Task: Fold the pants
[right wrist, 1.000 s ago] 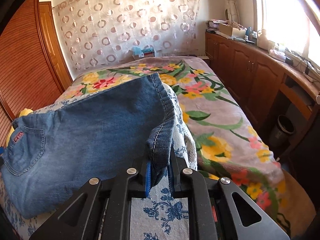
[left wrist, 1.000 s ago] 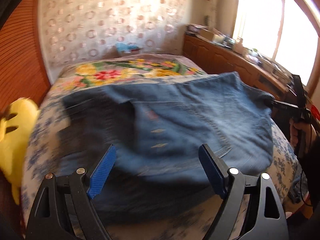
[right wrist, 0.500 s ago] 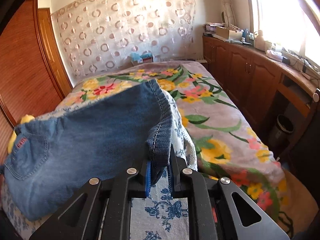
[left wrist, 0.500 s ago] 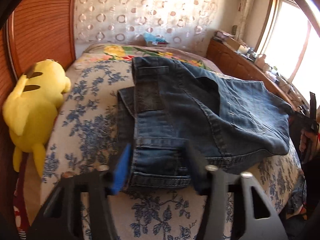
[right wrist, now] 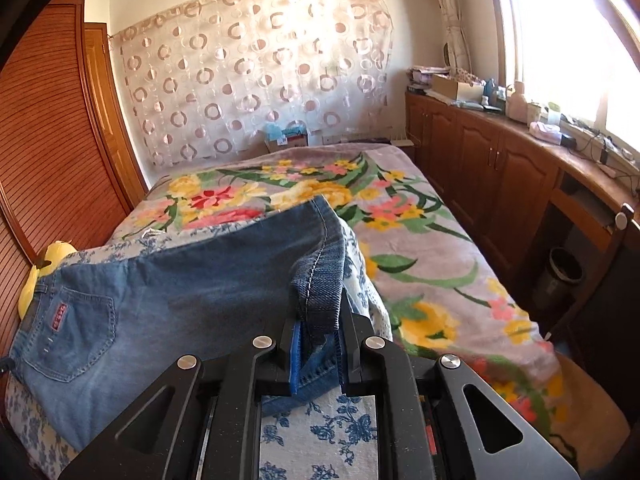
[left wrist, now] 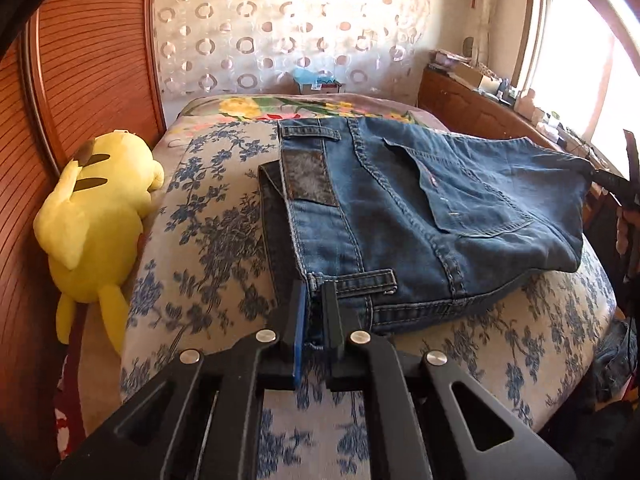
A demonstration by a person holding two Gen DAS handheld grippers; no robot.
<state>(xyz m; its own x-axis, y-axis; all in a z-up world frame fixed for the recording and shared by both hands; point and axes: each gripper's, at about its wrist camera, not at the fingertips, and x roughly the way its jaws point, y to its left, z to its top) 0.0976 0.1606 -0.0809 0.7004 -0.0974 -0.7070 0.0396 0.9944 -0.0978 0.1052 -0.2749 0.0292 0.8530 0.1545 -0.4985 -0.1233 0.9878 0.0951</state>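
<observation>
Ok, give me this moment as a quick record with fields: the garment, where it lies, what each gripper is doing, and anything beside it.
garment: blue jeans
surface: bed, blue floral cover
left gripper: shut on the jeans' waistband corner
right gripper: shut on a hem of the jeans, lifted off the bed
nearby: yellow plush toy at the bed's left edge

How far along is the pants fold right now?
Done: the jeans lie on the bed, apparently already doubled over. In hand: the left gripper has closed on the waistband corner, and the right gripper pinches the hem end, holding it slightly raised. Left: bringing one end over the other and flattening the stack; no such fold shows yet.
</observation>
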